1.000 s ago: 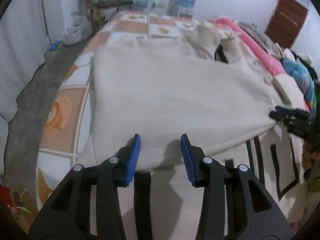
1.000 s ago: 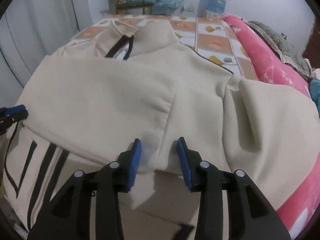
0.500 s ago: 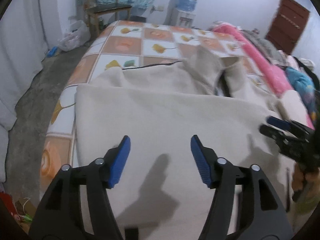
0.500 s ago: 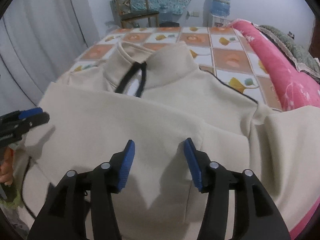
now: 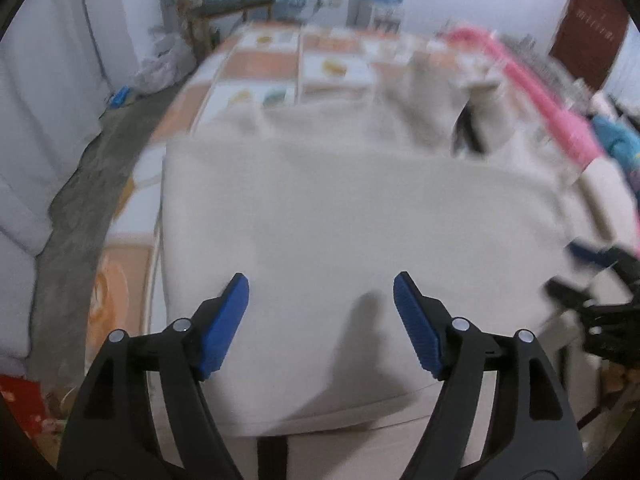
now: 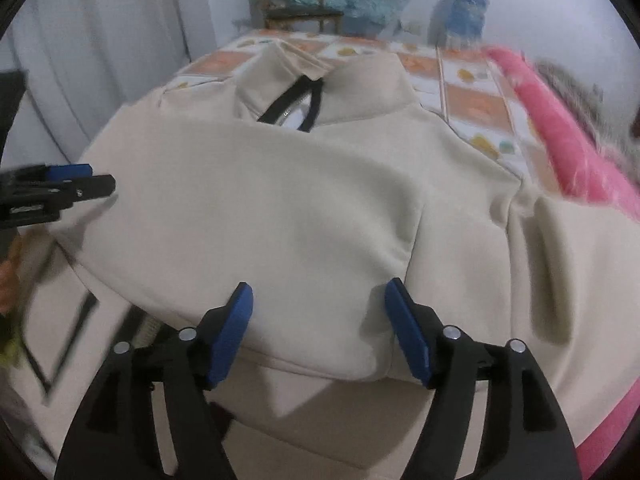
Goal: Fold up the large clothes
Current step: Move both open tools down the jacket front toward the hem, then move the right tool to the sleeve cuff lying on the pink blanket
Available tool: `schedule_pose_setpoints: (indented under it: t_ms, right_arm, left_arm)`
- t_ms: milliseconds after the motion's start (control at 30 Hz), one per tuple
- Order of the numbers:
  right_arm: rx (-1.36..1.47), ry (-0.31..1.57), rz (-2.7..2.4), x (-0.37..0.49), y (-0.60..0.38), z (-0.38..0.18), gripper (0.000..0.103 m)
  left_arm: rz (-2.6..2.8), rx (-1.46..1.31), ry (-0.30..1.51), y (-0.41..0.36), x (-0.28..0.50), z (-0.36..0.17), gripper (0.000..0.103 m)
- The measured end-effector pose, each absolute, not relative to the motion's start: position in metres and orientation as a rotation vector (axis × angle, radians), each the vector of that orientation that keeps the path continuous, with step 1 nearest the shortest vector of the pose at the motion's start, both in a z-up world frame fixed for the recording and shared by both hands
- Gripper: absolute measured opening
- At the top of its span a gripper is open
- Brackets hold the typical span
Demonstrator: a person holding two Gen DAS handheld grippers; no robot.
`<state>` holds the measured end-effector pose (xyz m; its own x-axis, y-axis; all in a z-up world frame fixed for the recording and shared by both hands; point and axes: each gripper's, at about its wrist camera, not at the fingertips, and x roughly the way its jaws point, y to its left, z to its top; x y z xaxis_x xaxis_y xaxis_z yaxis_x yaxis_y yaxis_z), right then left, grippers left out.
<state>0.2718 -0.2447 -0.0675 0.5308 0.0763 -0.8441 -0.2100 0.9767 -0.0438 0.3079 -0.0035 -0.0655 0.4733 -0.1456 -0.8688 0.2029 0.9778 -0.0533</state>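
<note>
Bed | cream jacket folded | both tongs just spread, empty | no legible writing

bedsheet with orange and white squares; pink blanket along its right edge; wooden chair and blue water jug at far wall; brown door.

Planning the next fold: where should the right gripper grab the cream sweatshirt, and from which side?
Probably the right sleeve of the cream sweatshirt: it still spreads out toward the pink blanket, unfolded. Come from the near right side, pinching its loose rumpled edge. The right gripper, its jaws just opened, holds nothing and hovers over the folded hem.
</note>
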Motion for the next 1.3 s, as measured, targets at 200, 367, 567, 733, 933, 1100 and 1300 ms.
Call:
schedule_pose_setpoints:
  t_ms: [200,367,567,733,933,1100,1300]
  right_arm:
    - [-0.146,0.992,0.147,0.258,-0.246,-0.043,0.068]
    - [-0.121,0.957,0.141,0.230,-0.253,-0.015,0.079]
    - [-0.078,0.950,0.084,0.200,-0.264,-0.005,0.085]
    - [-0.012,0.986,0.001,0.180,-0.277,-0.017,0.087]
    - [0.039,1.048,-0.060,0.165,-0.289,-0.039,0.087]
    - [0.033,1.067,-0.078,0.162,-0.288,-0.047,0.087]
    - [0.010,1.104,-0.086,0.167,-0.285,-0.064,0.087]
  left_arm:
    - [-0.223,0.115,0.970,-0.017,0.285,-0.040,0.071]
    - [-0.260,0.123,0.932,-0.027,0.265,-0.018,0.078]
    - [-0.280,0.117,0.945,-0.046,0.243,-0.016,0.083]
    - [-0.298,0.107,0.974,-0.062,0.239,-0.028,0.083]
    - [-0.325,0.133,0.990,-0.086,0.239,-0.041,0.084]
    - [-0.330,0.131,0.998,-0.097,0.241,-0.049,0.084]
    - [-0.321,0.142,1.014,-0.104,0.247,-0.060,0.084]
